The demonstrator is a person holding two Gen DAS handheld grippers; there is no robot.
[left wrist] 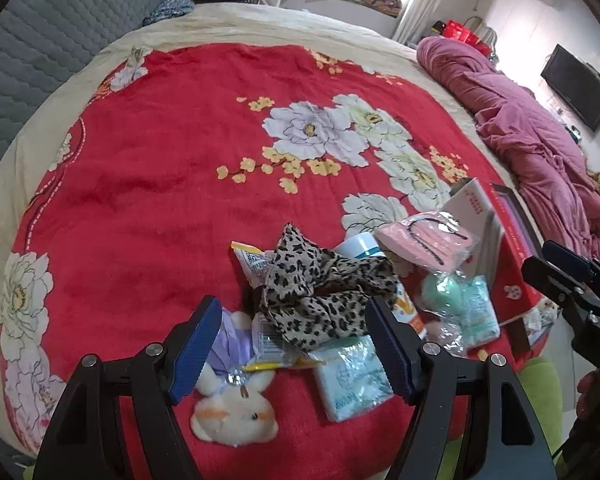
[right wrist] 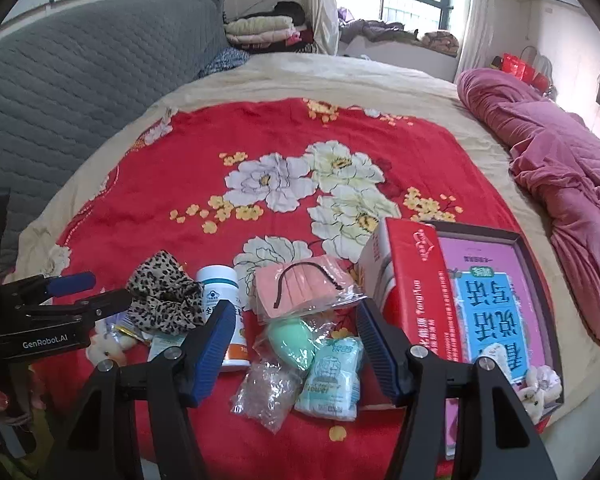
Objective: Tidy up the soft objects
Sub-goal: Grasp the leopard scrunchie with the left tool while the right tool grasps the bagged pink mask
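leopard scarf [left wrist: 320, 292] | left tongs [left wrist: 296, 344] released above it | right tongs [right wrist: 296, 344] released | arm label "GenRobot.AI"

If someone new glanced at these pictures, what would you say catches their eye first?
Probably the red floral blanket covering the bed, with the rumpled pink quilt along its right edge. Next, the clutter at the near edge: a leopard-print scarf heaped on small packets, a bagged pink mask, and a red box to the right.
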